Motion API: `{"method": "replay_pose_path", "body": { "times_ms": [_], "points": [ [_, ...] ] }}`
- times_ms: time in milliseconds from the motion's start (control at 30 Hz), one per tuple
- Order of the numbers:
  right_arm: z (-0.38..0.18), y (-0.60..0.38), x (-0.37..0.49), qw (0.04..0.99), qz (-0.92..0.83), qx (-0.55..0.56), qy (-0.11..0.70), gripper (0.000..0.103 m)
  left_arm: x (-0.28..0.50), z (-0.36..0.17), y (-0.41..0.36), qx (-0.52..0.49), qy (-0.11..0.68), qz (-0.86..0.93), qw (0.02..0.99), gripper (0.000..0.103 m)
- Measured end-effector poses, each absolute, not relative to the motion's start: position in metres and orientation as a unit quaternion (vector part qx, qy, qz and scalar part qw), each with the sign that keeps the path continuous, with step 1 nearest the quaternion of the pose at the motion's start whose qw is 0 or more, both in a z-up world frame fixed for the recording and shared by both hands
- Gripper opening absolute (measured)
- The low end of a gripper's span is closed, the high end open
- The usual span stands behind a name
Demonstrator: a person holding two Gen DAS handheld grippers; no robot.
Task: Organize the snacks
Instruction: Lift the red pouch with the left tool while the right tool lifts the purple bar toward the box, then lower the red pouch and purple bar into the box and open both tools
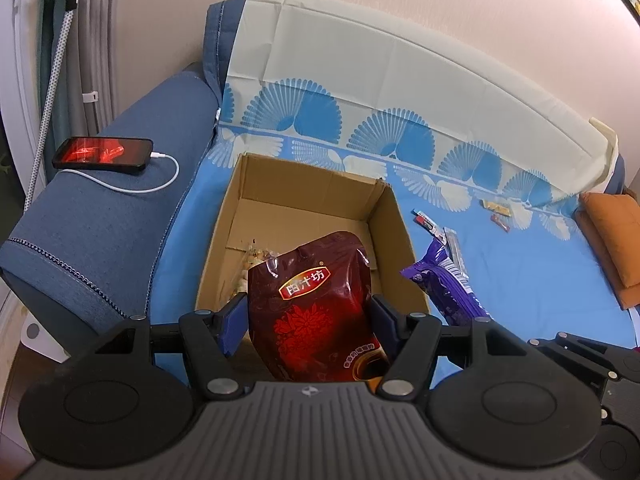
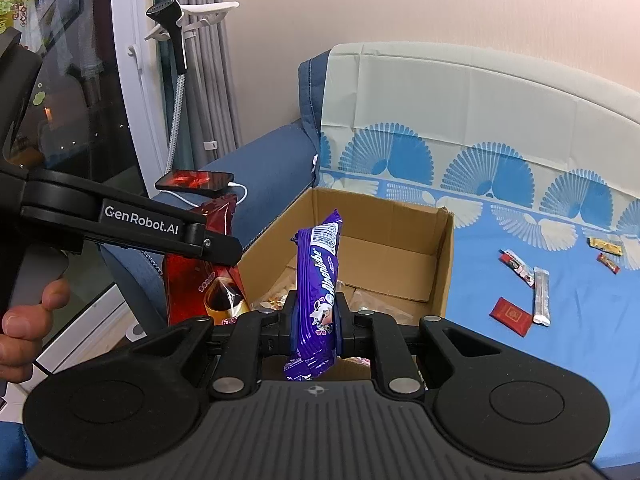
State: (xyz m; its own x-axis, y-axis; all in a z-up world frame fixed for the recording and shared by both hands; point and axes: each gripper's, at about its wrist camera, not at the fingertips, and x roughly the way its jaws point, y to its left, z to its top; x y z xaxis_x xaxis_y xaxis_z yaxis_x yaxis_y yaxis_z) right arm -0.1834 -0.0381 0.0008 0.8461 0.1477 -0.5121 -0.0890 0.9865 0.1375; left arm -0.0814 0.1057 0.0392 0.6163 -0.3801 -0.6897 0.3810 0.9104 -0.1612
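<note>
The left gripper [image 1: 308,320] has its blue fingers [image 1: 232,320] spread wide and pressed against both sides of a dark red snack pouch [image 1: 316,312], holding it upright over the near edge of the open cardboard box [image 1: 392,220]. The box sits on a blue sheet covering the sofa seat [image 1: 520,264], and some clear-wrapped snacks [image 1: 256,260] already lie in its near left corner.

The right gripper [image 2: 316,320] has its fingers [image 2: 342,320] drawn close together, pinching a purple snack pack [image 2: 320,272] on edge so that it stands upright, just in front of the same box [image 2: 440,264].

On the sheet to the right of the box lie loose items: a red packet [image 2: 510,316], a silver stick sachet [image 2: 542,296] and several small wrapped sweets [image 2: 608,262].

A phone [image 1: 102,154] on its charging cable rests on the sofa arm.
</note>
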Motion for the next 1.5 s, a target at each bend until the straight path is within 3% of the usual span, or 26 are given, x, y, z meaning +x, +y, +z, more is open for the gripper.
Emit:
{"method": "replay_pose_path", "body": {
  "times_ms": [833,1500],
  "points": [
    [-0.013,-0.042,-0.162,0.951,0.057,0.059,0.298,0.017,-0.058,0.028,0.102,-0.007,0.397,-0.2,0.896,0.07],
    [-0.043,-0.064,-0.097,0.94,0.039,0.09,0.328,0.017,0.011,0.009,0.072,0.005,0.412,-0.191,0.891,0.07]
  ]
}}
